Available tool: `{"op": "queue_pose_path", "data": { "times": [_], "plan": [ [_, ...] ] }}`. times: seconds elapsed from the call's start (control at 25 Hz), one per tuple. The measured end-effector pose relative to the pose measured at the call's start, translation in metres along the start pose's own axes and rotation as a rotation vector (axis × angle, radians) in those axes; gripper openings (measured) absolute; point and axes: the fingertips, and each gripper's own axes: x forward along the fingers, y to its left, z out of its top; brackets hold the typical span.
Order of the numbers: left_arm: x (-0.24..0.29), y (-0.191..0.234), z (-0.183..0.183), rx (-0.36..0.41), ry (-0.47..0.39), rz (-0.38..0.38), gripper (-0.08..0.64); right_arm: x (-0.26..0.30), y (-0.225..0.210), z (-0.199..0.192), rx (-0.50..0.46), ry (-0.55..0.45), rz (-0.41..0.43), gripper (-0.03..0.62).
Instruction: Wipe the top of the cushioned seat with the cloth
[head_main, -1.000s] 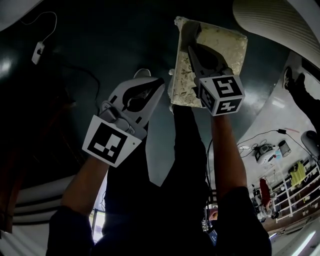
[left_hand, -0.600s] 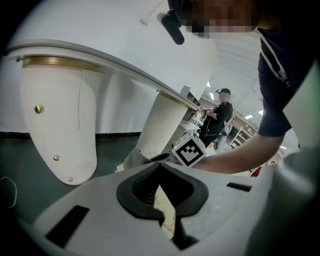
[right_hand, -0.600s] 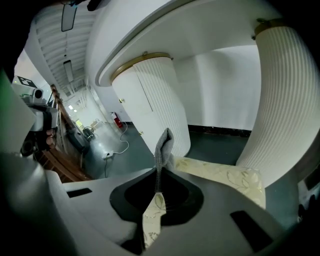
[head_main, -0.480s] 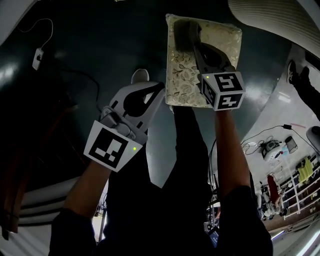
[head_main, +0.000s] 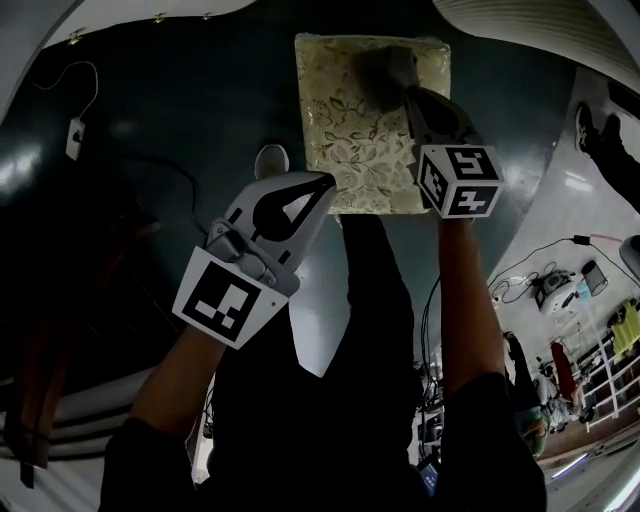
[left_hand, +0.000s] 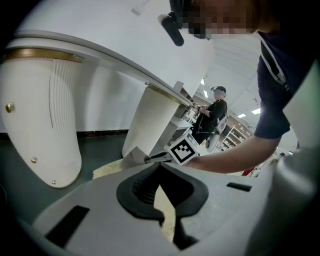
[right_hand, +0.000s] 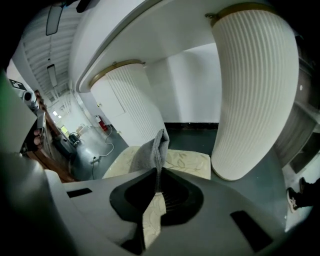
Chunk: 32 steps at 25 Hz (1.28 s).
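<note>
Cloth (right_hand: 156, 150) pinched over the cushioned seat (head_main: 345, 140)
Right gripper (head_main: 408, 95) was clamped on the grey cloth, holding it at the seat's top towards the far right corner. Its marker cube hid the seat's near right corner. Left gripper (head_main: 322, 182) hung by the seat's near left edge, jaws together on nothing.

Left gripper (head_main: 324, 181), right gripper (right_hand: 157, 170): pale grey plastic shells, black-lined jaw openings, white cubes (head_main: 226, 297) bearing black square markers. Dark navy short sleeves (left_hand: 274, 100).
</note>
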Motion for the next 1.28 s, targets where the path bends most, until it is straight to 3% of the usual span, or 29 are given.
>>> {"op": "queue_pose_path", "data": {
  "times": [0.48,0.76,1.0,1.28],
  "plan": [
    [0.027,-0.029,0.003,0.034,0.018,-0.05,0.008,-0.04,-0.063,-0.015,0.056,-0.019,-0.122,0.034],
    [0.019,-0.04,0.003,0.041,0.012,-0.068,0.008,-0.063,-0.063,-0.011,0.076,-0.052,-0.156,0.034],
    [-0.007,-0.038,0.004,0.042,-0.011,-0.071,0.008,-0.07,-0.017,0.012,0.06,-0.101,-0.13,0.034],
    [-0.064,-0.012,-0.007,0.037,-0.031,-0.043,0.008,-0.04,0.09,0.026,0.015,-0.104,-0.02,0.034]
  ]
}}
